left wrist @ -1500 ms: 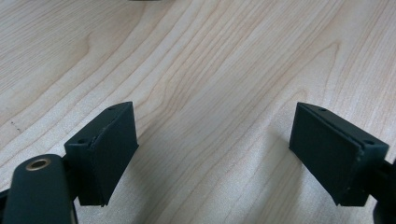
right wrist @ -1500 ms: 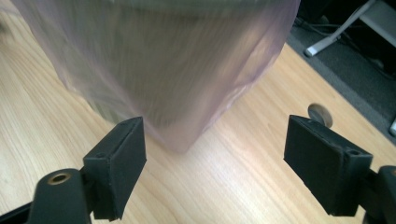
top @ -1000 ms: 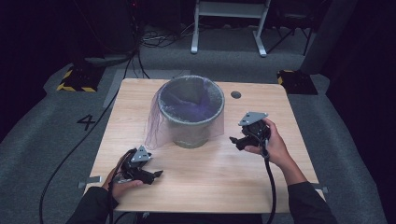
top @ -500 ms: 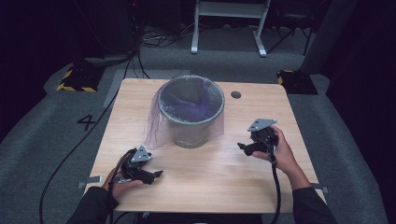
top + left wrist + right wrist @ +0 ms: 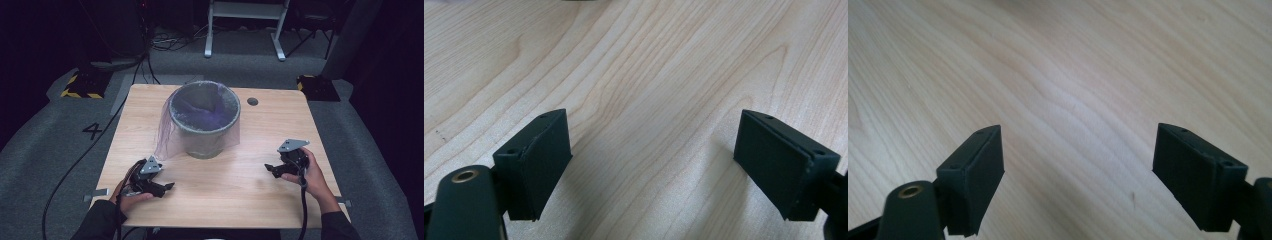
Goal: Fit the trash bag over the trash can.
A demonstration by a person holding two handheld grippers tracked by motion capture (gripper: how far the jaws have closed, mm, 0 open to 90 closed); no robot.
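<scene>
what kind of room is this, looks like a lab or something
Probably a recording lab or test studio rather than a home. A bare light wooden table stands on grey carpet with cables trailing across it, black-and-yellow hazard-striped floor blocks sit beside it, and dark surroundings close it in.

Bin (image 5: 205,127) with purple liner (image 5: 165,135): sole obstacle, mid-table toward the far edge. Bare table (image 5: 225,195) on the bin's near side, left and right flanks; small grommet hole (image 5: 252,101) beside its far right.
</scene>
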